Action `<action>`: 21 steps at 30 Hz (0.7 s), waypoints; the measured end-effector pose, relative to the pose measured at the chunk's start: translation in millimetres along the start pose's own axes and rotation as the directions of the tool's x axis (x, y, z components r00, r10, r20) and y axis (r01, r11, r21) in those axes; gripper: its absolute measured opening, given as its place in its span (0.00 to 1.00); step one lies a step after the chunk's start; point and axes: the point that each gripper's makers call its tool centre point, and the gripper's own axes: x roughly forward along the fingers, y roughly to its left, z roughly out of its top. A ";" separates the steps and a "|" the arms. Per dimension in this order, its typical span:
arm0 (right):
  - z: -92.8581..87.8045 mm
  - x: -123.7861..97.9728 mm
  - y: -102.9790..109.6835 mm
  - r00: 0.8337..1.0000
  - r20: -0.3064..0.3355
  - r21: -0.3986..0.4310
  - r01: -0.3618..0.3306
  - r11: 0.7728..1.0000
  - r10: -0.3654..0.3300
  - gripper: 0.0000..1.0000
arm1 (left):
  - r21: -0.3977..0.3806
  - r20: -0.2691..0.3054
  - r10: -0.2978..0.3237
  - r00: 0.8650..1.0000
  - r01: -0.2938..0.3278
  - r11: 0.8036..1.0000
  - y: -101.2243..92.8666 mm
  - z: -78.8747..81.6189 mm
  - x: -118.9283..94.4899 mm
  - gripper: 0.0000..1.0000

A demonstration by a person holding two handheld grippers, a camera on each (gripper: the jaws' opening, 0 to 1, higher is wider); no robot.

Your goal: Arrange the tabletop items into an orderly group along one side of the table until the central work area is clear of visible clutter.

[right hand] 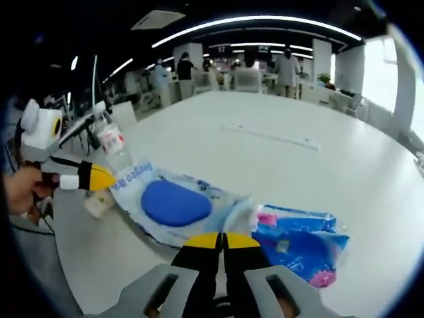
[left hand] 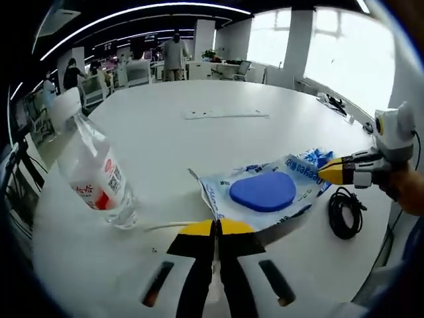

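At the bottom of the left gripper view, the left gripper [left hand: 216, 228] has its yellow-tipped jaws pressed together on the near edge of the wet-wipe pack [left hand: 265, 192], which lies flat on the white table [left hand: 199, 139]. The same gripper enters the right gripper view from the left, its yellow tip at the pack's far end, held by a hand [right hand: 23, 189]. The right gripper [right hand: 222, 240] likewise has its jaws closed, pinching the pack's edge at the opposite end; in the left gripper view its yellow tip meets the pack's right end. The pack's long axis runs from one gripper to the other, with the blue oval lid [left hand: 263, 191] facing up at its middle. Just beyond the right gripper's tips a crumpled blue and pink wrapper [right hand: 301, 242] lies touching the pack. A clear water bottle [left hand: 93, 169] with a red and white label stands tilted in the left gripper view, near the pack but apart from it. A coiled black cable [left hand: 346, 212] rests near the table's edge, just beside the pack's right end. Farther up the table lies a thin white strip [left hand: 225, 114], well apart from everything else, with bare tabletop between it and the pack. The table's curved rim passes close behind both grippers. People and desks stand in the background office.
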 end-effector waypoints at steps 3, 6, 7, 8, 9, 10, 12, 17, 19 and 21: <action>-4.4 4.1 -1.2 1.000 -0.013 0.001 -0.002 1.000 0.002 0.00 | 0.035 -0.009 -0.003 1.000 0.004 0.999 -1.4 -1.9 1.7 0.00; -10.2 7.3 -1.6 0.999 -0.035 -0.001 0.000 1.000 0.000 0.00 | 0.048 -0.031 -0.012 0.999 0.013 0.999 -1.0 -7.3 4.9 0.00; -12.5 8.5 -2.4 0.999 -0.044 -0.001 0.002 1.000 -0.002 0.00 | 0.062 -0.041 -0.015 0.999 0.017 0.998 -1.7 -10.0 5.9 0.00; -15.7 9.6 -3.2 0.998 -0.055 0.003 0.003 1.000 -0.003 0.00 | 0.070 -0.048 -0.015 0.999 0.019 0.997 -1.8 -11.8 6.5 0.00; -17.1 10.1 -3.4 0.998 -0.059 0.006 0.004 1.000 -0.004 0.00 | 0.075 -0.055 -0.015 0.998 0.019 0.997 -1.6 -13.5 7.0 0.00; -18.2 9.9 -3.3 0.998 -0.061 0.011 0.004 1.000 -0.003 0.00 | 0.076 -0.059 -0.014 0.998 0.019 0.997 -1.4 -15.2 7.5 0.00; -18.7 10.3 -2.1 0.999 -0.054 0.031 -0.003 1.000 0.004 0.00 | 0.073 -0.067 -0.010 0.998 0.015 0.997 0.2 -17.6 8.6 0.00; -21.2 10.1 1.1 0.998 -0.055 0.039 -0.006 0.999 0.008 0.01 | 0.046 -0.076 0.000 0.997 0.003 0.999 4.1 -20.6 9.3 0.00; -21.6 10.4 1.6 0.998 -0.055 0.032 -0.010 0.999 0.012 0.02 | 0.045 -0.080 -0.004 0.997 0.007 0.999 4.5 -21.4 9.1 0.00; -21.8 9.8 1.7 0.999 -0.053 0.026 -0.011 1.000 0.012 0.03 | 0.035 -0.080 -0.006 0.997 0.008 0.999 4.8 -20.8 8.1 0.00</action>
